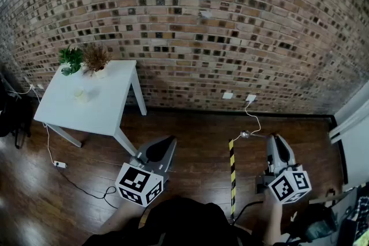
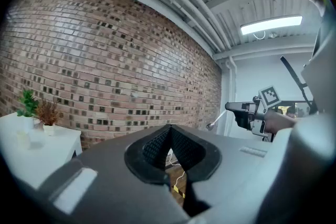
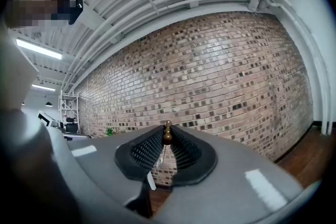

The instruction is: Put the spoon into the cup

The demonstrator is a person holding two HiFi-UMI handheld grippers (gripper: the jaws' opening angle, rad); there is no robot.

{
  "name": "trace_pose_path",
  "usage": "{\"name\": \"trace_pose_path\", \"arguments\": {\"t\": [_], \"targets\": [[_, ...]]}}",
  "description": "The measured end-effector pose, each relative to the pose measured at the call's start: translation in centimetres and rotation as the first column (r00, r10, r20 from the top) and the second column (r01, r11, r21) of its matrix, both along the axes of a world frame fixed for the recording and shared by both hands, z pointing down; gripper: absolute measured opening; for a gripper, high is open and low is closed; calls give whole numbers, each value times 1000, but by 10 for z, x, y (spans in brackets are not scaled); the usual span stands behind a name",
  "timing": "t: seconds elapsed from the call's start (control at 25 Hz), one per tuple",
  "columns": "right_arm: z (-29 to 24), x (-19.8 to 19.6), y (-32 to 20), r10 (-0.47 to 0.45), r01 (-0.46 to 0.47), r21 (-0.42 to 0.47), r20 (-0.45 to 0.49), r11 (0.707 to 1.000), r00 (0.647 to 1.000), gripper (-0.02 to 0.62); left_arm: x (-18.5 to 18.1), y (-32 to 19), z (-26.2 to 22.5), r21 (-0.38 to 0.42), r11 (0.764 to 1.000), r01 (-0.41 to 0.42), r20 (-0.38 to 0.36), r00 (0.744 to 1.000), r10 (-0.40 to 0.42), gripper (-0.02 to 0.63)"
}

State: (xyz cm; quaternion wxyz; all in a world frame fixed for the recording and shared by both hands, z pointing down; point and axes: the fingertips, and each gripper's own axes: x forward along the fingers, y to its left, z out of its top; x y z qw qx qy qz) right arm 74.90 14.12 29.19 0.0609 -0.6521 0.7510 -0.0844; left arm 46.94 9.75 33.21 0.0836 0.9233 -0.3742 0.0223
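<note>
We count two grippers. Our right gripper is clamped on the one spoon, well away from the single white table. Our left gripper has its jaws pressed together on nothing. On the table stand two potted plants and one pale thing that looks like the cup. The marker cubes bear only square patterns.

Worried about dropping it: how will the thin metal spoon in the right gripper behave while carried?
The slim shiny metal spoon looks stiff and light, jutting unbent from the right gripper. Pinched only at its narrow end, it could probably pivot or slip if jolted.
</note>
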Motion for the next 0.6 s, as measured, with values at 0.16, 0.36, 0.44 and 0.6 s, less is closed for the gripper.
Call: {"name": "trace_pose_path", "arguments": {"t": [0.16,0.36,0.44,0.6], "targets": [[5,-27,-19,-50,50,-7,0,999,999,48,-21,-15,6,-4,999,51,-2,999,-51,0],[3,-48,-50,-122,122,-7,-6,993,992,48,-41,-29,4,0,993,121,-8,993,-121,0],[4,-58,-65,-163,163,-7,-6,987,987,48,-51,-35,2,-1,986,168,-20,986,-168,0],[5,-72,-97,-244,245,-8,16,970,970,48,-66,-43,-5,12,970,244,-5,970,-244,0]]}}
